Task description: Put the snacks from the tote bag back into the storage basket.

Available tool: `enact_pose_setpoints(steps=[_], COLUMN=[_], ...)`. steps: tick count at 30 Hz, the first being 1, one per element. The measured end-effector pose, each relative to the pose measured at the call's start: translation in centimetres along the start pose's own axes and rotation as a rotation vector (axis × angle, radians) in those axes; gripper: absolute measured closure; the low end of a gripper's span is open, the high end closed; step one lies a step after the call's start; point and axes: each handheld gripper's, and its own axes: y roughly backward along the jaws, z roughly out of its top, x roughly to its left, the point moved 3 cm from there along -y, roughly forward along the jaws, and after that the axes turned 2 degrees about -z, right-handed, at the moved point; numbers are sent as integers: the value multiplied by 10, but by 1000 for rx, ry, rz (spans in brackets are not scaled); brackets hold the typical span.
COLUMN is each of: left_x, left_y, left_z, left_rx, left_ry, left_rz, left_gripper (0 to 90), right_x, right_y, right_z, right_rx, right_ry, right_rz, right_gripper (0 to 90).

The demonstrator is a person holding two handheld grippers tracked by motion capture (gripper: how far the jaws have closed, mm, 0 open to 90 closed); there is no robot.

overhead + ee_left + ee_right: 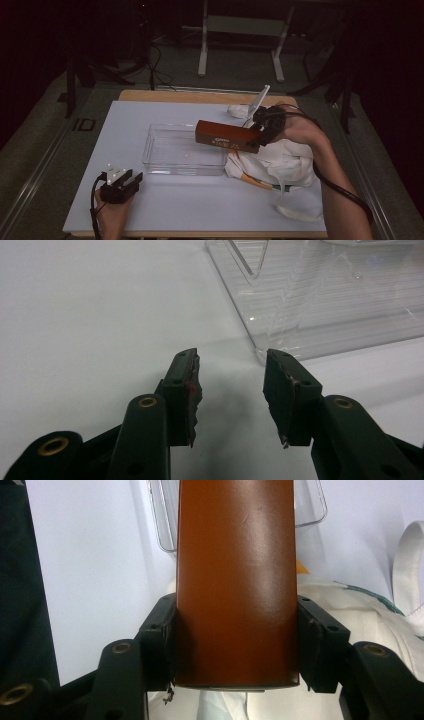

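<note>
One long brown rectangular box [226, 136] with a small pale label on its side hangs level above the table, gripped at its right end by the right gripper [261, 131]; in the right gripper view the two black jaws press flat against the box's [235, 580] two long sides, so the gripper is clamped on it at a middling width. The box's free end reaches over the right edge of one clear plastic rectangular tray [170, 150], which sits on the white tabletop [200, 205] and has nothing visible inside it. Under the held end lies one crumpled white cloth bag [280, 160] with a loose strap trailing toward the near edge and an orange item poking out at its lower left side. One more white object [260, 100] stands tilted behind the right hand; what it is cannot be told. The left gripper [131, 181] rests on the tabletop near the tray's near left corner, held by the left hand [112, 212]; in the left gripper view its two jaws stand apart with nothing between them, pointing at the tray's [320, 305] corner.
</note>
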Motion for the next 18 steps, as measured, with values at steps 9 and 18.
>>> enact_pose_setpoints(steps=[9, 18], left_x=[0, 0], left_y=[0, 0], left_z=[0, 0], left_rx=[0, -2], left_ry=[0, 0], left_rz=[1, 1], left_gripper=[581, 581], right_x=[3, 4], right_y=[-3, -8], right_z=[12, 23], right_rx=[24, 30], right_ry=[29, 45], right_rz=[-5, 6], right_gripper=[432, 432])
